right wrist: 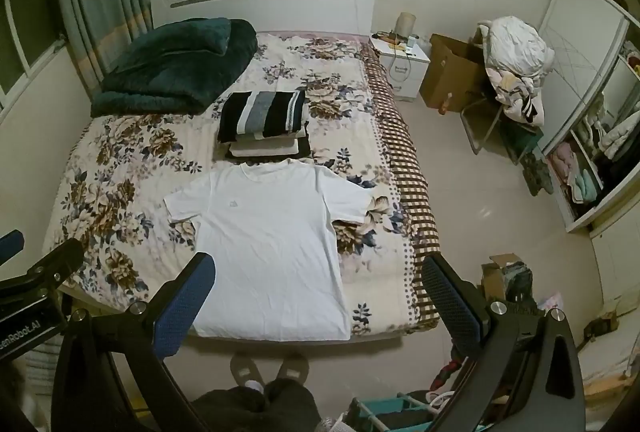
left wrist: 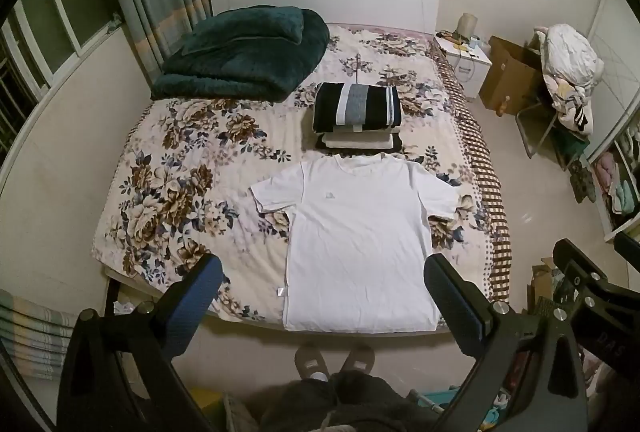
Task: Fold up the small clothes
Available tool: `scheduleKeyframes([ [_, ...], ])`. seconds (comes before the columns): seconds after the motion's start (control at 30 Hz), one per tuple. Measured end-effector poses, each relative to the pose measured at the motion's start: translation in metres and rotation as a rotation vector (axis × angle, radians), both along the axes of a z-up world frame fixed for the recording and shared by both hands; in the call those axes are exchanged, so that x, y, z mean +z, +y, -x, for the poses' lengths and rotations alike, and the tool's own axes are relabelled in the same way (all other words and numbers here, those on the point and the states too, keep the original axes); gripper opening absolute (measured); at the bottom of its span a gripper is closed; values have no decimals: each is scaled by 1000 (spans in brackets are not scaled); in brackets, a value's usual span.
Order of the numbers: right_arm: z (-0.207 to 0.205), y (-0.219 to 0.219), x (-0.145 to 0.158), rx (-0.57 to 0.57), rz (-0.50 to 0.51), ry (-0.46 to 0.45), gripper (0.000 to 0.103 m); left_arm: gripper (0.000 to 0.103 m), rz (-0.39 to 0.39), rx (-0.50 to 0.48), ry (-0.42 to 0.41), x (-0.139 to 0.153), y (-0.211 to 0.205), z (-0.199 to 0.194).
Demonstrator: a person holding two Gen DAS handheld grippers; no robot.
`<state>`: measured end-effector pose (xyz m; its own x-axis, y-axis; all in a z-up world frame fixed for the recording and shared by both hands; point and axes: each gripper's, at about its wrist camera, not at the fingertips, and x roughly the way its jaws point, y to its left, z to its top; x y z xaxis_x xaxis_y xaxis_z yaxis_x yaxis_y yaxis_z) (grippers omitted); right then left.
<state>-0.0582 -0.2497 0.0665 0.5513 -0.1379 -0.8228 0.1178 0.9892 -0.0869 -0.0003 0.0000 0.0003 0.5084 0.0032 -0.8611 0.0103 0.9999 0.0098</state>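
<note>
A white T-shirt (left wrist: 356, 240) lies flat and face up on the floral bed, sleeves spread, hem at the near edge; it also shows in the right wrist view (right wrist: 272, 240). Behind it sits a stack of folded clothes (left wrist: 357, 117) with a black, grey and white striped top; the same stack shows in the right wrist view (right wrist: 264, 123). My left gripper (left wrist: 324, 272) is open and empty, held high above the shirt's hem. My right gripper (right wrist: 318, 272) is open and empty, above the bed's near right part. Each gripper's body shows at the other view's edge.
A folded dark green blanket (left wrist: 244, 55) lies at the bed's far left by the headboard. A white nightstand (right wrist: 404, 65), a cardboard box (right wrist: 452, 71) and a chair piled with clothes (right wrist: 516, 71) stand right of the bed. An open wardrobe (right wrist: 592, 159) is at far right. Boxes clutter the floor (right wrist: 508, 276).
</note>
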Motion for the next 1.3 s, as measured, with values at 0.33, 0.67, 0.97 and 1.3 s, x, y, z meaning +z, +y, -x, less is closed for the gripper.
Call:
scheduleKeyframes([
  [0.33, 0, 0, 2, -1, 0, -4, 103, 103, 0, 2, -3, 0, 0, 0],
  [0.67, -2, 2, 6, 0, 0, -8, 103, 103, 1, 2, -7, 0, 0, 0],
  [0.97, -1, 2, 6, 0, -1, -12, 103, 103, 1, 1, -12, 0, 1, 0],
  [1.3, -1, 2, 8, 0, -1, -15, 103, 103, 6, 2, -14, 0, 1, 1],
])
